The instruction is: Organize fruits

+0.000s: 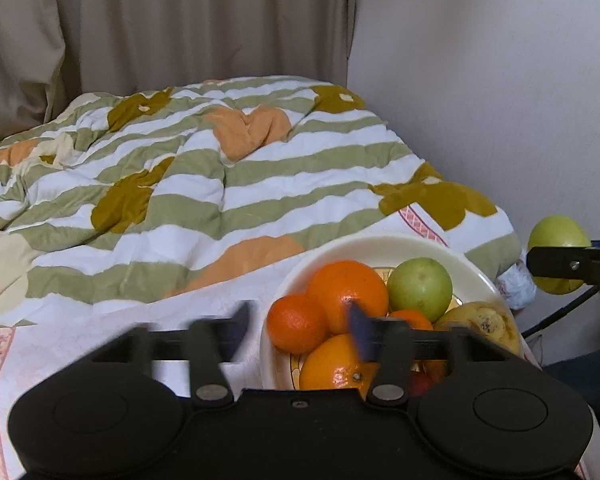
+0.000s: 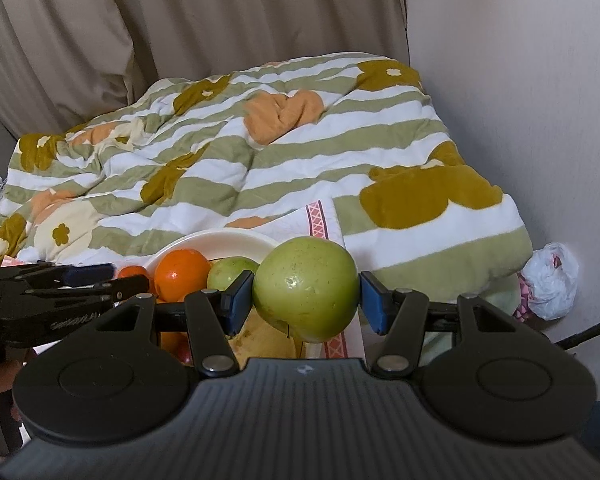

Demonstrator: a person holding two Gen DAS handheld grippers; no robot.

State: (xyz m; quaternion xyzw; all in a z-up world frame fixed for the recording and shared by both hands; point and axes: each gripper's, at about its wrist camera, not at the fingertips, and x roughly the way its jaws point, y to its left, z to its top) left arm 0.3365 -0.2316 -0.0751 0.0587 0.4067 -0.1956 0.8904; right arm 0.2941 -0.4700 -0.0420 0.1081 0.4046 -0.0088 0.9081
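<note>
The right gripper (image 2: 306,296) grips a green apple (image 2: 306,288) at the bowl's (image 2: 220,238) four o'clock. The left gripper (image 1: 300,322), blurred, probably empty, stands open over the oranges (image 1: 346,296). Lower the apple gently into a gap.

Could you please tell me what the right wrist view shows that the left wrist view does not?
Only the right wrist view shows the right gripper front on, its blue pads clamped on both sides of the green apple, and the whole white plastic bag by the wall. Only the left wrist view shows the left gripper open over the bowl, with nothing between its fingers, and the bowl's oranges in full. Both show the bowl, the striped quilt and the curtain.
</note>
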